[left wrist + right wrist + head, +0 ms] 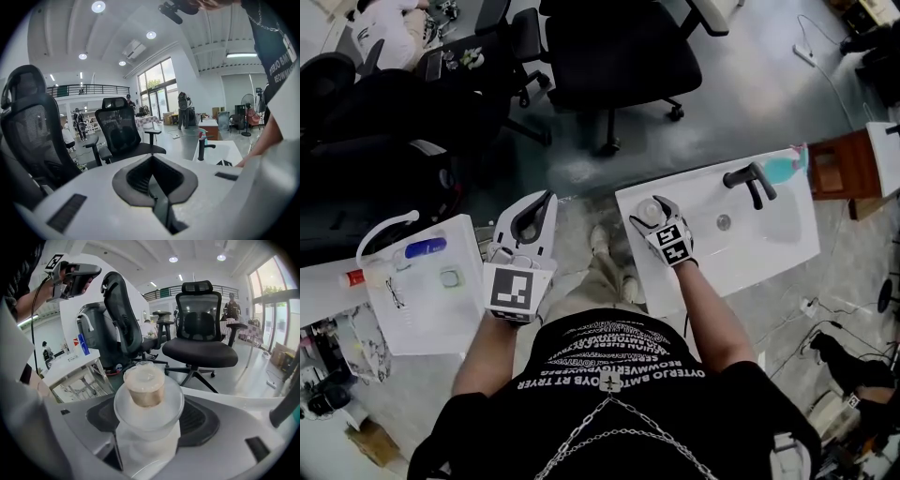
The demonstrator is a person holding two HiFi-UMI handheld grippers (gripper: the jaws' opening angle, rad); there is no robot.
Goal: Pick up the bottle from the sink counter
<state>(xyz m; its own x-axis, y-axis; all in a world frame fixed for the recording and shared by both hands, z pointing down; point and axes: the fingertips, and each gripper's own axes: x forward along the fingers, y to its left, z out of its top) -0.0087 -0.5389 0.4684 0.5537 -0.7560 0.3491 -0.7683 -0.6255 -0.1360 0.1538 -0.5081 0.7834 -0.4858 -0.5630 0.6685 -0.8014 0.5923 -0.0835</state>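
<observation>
A clear bottle (648,214) with a beige cap and a white label stands at the left end of the white sink counter (750,262). My right gripper (652,208) is around it, jaws spread wide. In the right gripper view the bottle (147,404) fills the gap, and the dark pads (202,420) lie against its sides. My left gripper (532,216) hangs in the air left of the counter, over the floor. It is shut with nothing in it, its pads (136,176) meeting in a narrow V.
A black tap (750,180) stands over the basin, with a teal bottle (783,169) behind it. At the left is a white table (422,300) with small bottles. A black office chair (619,56) stands beyond, and a brown cabinet (844,164) at the counter's right.
</observation>
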